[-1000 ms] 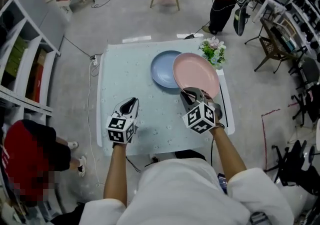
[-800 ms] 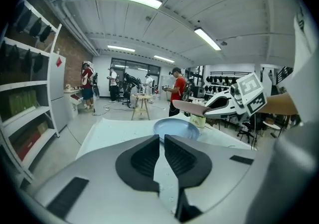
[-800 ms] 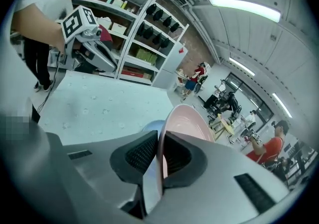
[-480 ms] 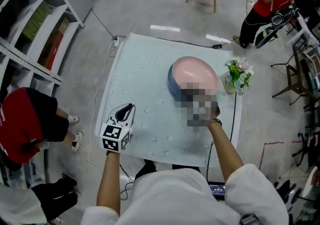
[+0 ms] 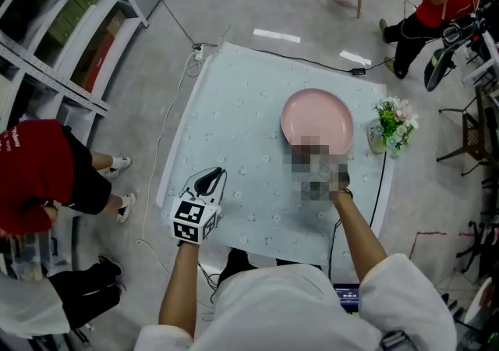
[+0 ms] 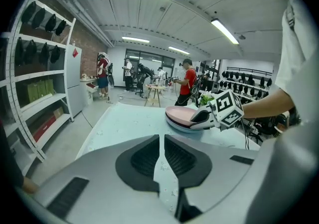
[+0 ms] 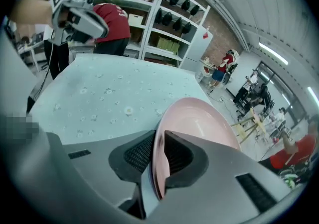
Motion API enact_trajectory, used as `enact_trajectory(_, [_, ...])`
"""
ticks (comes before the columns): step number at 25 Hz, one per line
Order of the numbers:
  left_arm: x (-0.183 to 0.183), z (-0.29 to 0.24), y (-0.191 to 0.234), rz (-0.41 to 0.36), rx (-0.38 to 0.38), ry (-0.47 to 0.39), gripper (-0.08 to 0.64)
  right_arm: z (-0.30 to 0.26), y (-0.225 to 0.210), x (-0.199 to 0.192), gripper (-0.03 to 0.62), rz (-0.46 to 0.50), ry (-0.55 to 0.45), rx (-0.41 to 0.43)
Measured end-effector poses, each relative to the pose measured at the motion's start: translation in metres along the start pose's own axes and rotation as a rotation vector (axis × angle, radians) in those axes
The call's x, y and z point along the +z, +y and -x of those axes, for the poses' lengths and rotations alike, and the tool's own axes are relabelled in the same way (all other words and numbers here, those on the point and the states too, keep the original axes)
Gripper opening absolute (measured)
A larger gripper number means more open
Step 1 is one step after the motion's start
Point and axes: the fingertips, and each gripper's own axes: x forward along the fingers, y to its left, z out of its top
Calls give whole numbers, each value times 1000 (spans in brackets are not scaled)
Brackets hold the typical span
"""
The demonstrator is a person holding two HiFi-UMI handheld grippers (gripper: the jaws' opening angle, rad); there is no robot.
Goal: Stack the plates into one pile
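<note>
Right gripper point(image 7: 158, 143): jaws astride the near rim of the pink plate point(image 5: 316, 115), one pad on the upper face and one under the edge, both lying against it. The jaws have just been opening, with the rim between them.

Pink plate: lies flat on the blue plate point(image 6: 179, 127), covering it almost wholly. Only the blue rim shows beneath it, in the left gripper view. The pile stands on the right half of the table point(image 5: 234, 108), near the flowers point(image 5: 395, 125).

Left gripper point(image 5: 209, 179): jaws all but together, a thin slit between the pads and nothing in it. It hangs low over the table's near left part, well apart from the plates.
</note>
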Motion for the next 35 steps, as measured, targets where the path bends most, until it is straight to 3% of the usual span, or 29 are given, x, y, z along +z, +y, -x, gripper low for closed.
enact_trajectory(6, [-8,6,-11,9,-45,7,46,13,-9,-3,196,-262,-24,63])
enact_trajectory(15, [-8,27,-4,-3,-91,-32,46,92,-24,13,179,-527,-139,-83])
enact_trajectory(26, [72,71,1,-212,-203,-188,46,237,-8,80,118,-635,-401,-374])
enact_trajectory(31, [119,94,-19,-307,-253,-262,46,304,2,101,25,-631,-484,-506])
enact_trajectory(35, [149,113,-49,-372,-276,-312,46,353,7,106,14,-581,-532,-563])
